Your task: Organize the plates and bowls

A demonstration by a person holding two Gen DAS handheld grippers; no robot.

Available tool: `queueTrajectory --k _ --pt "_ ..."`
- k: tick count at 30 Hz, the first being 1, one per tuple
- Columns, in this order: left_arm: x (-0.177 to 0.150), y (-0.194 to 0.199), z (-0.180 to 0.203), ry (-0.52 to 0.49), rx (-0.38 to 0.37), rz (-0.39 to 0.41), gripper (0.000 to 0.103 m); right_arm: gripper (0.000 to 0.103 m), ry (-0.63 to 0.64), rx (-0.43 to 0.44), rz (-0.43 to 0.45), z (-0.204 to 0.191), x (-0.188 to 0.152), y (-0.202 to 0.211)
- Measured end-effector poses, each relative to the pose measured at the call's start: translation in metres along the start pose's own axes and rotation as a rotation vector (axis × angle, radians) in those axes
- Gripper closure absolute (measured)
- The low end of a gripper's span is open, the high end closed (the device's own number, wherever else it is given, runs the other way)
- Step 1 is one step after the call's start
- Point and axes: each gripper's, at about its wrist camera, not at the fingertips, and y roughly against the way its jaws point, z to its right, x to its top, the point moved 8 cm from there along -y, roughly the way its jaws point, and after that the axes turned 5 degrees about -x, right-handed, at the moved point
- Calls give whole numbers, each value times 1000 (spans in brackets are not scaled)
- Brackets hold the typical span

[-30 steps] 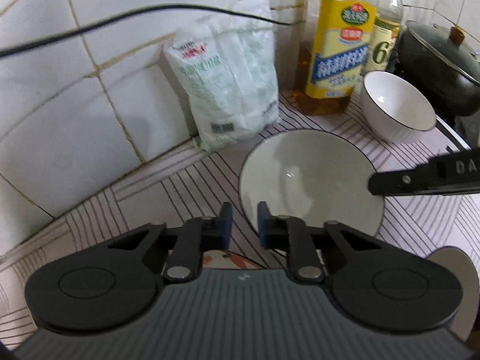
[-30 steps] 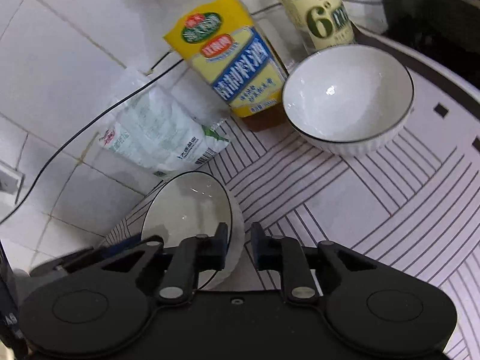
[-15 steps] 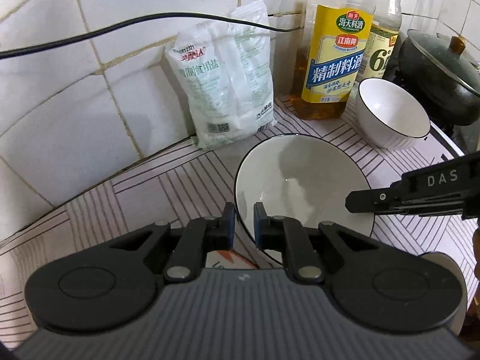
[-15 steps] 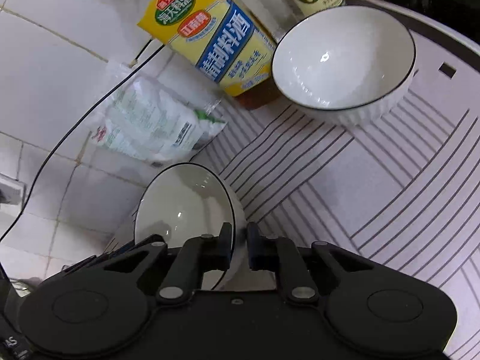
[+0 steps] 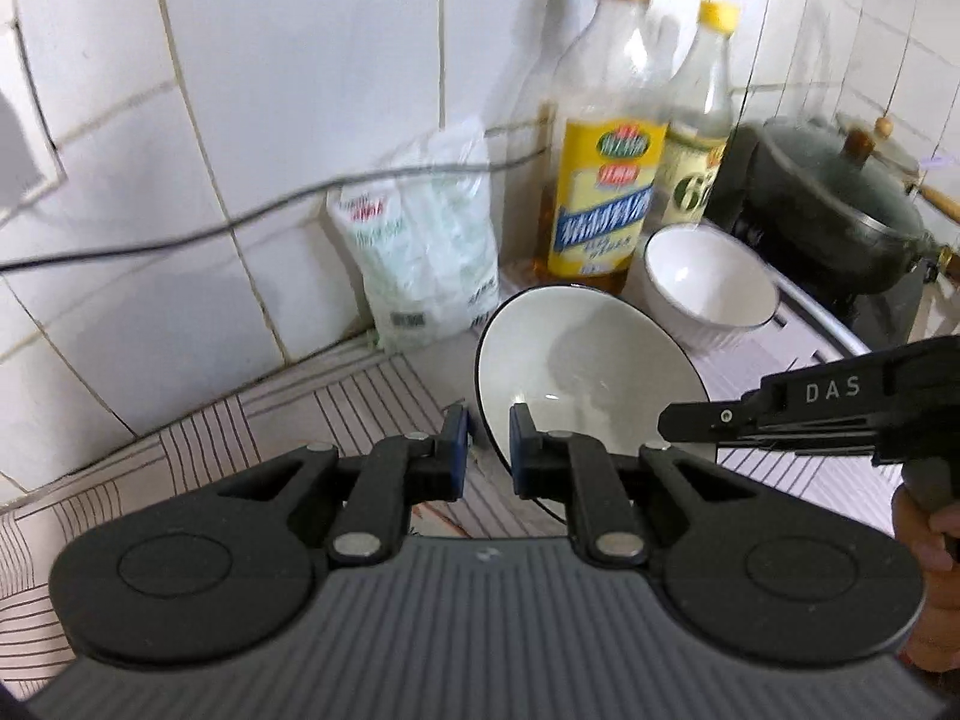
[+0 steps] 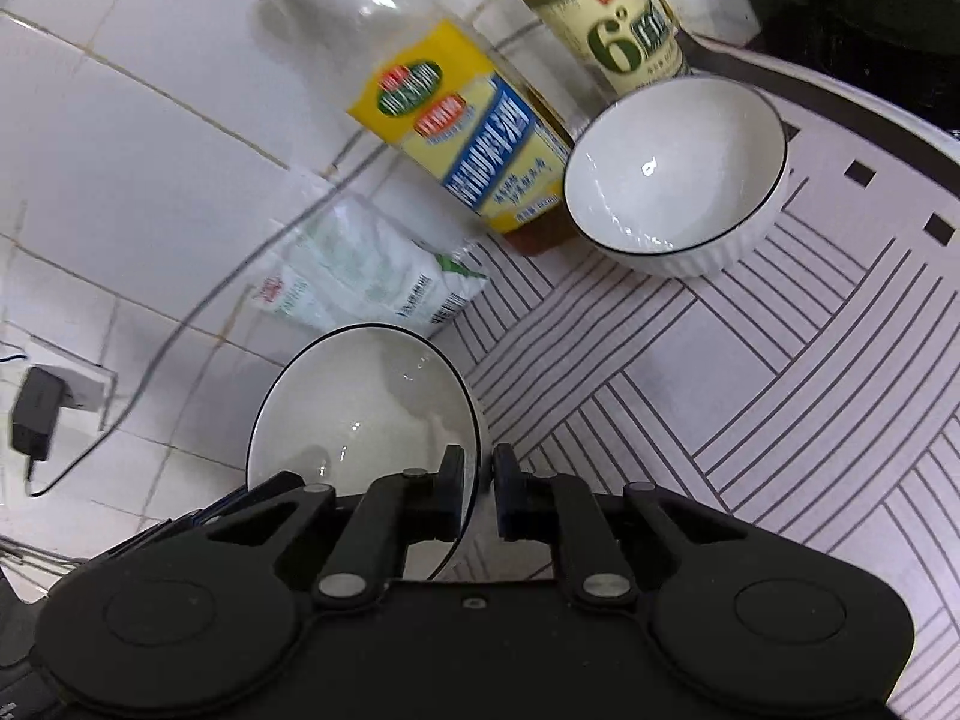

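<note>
White wall tiles rise behind a table covered in a pale striped pattern. Both tongs hold 1 wide white bowl with a thin black rim, tilted and lifted above the table. The left tongs are nearly closed, pinching the bowl's near rim. The right tongs are nearly closed too, gripping the rim on the bowl's right side. A 2nd, smaller ribbed white bowl stands upright near the table's back edge, touching nothing held. Just beside it at the wall stand 2 bottles: a large one with a yellow label and a slimmer one with a green label. A white plastic bag leans against the wall to their left. A dark lidded pot sits beyond the table's right edge.
</note>
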Motion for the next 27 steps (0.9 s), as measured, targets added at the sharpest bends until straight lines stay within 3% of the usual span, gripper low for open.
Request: queueTrajectory --k 9,20,27 --pt "2 39 27 -26 -38 35 91 89 3 52 47 0 -5 56" --pt "-28 64 62 -47 26 37 91 89 -14 83 39 19 -34 86" --pt "-46 61 78 -31 -18 5 91 89 51 14 100 32 -49 97"
